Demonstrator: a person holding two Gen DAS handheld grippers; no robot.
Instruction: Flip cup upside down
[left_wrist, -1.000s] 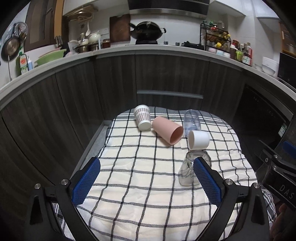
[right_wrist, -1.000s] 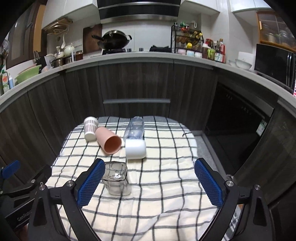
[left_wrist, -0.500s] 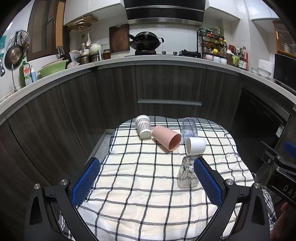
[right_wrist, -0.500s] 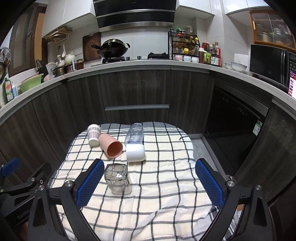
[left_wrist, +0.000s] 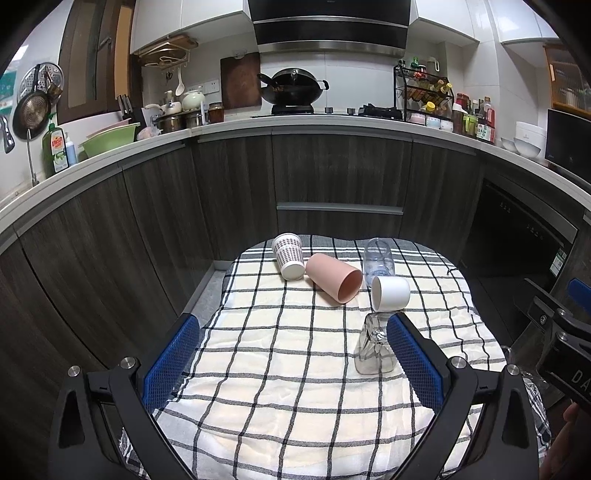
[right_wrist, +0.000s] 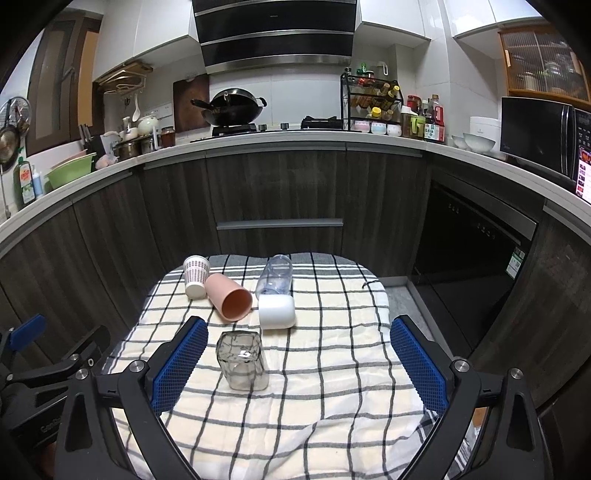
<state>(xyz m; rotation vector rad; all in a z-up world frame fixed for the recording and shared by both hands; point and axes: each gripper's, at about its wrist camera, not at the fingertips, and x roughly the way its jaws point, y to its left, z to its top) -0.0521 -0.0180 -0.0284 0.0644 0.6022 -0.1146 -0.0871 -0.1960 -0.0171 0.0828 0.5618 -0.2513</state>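
Note:
A clear square glass cup (right_wrist: 242, 360) stands upside down on the checked cloth (right_wrist: 314, 387); in the left wrist view the glass (left_wrist: 373, 349) is partly behind the right finger. Farther back lie a pink cup (right_wrist: 229, 297), a white cup (right_wrist: 277, 312) and a clear plastic cup (right_wrist: 275, 275) on their sides. A patterned paper cup (right_wrist: 195, 277) lies tilted beside the pink one. My left gripper (left_wrist: 291, 362) is open and empty above the cloth. My right gripper (right_wrist: 299, 363) is open and empty, the glass near its left finger.
The cloth covers a small table (left_wrist: 216, 275) in front of dark kitchen cabinets (left_wrist: 332, 184). A dishwasher front (right_wrist: 476, 258) stands at the right. The counter above carries a wok (left_wrist: 291, 90), pots and a spice rack (right_wrist: 371, 103).
Both grippers have pulled back and up from the table; the cups look smaller and lower. The cups have not moved.

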